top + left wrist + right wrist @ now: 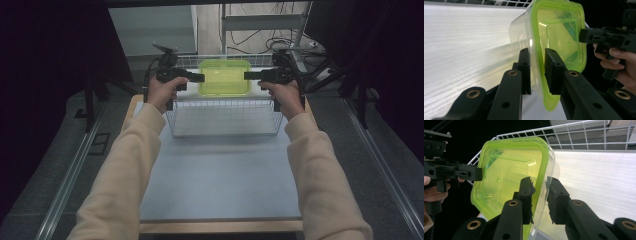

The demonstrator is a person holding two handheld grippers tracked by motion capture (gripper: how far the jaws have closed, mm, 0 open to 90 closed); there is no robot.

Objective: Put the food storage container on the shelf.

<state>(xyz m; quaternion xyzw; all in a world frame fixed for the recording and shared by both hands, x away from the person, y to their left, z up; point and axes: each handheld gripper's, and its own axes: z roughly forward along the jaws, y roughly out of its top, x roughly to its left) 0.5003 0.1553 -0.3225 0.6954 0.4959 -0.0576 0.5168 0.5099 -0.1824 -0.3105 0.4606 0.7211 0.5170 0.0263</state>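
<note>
Black jaws of our left gripper (537, 68) clamp one rim of the tub (224, 77); our right gripper (541, 197) straddles the opposite rim, though we cannot tell whether it bites. Between them the tub hangs above the basket (224, 120). We judge this a two-handed carry; next comes level travel. Clear, thin plastic body, green lid, rounded corners; white wire grid.
</note>
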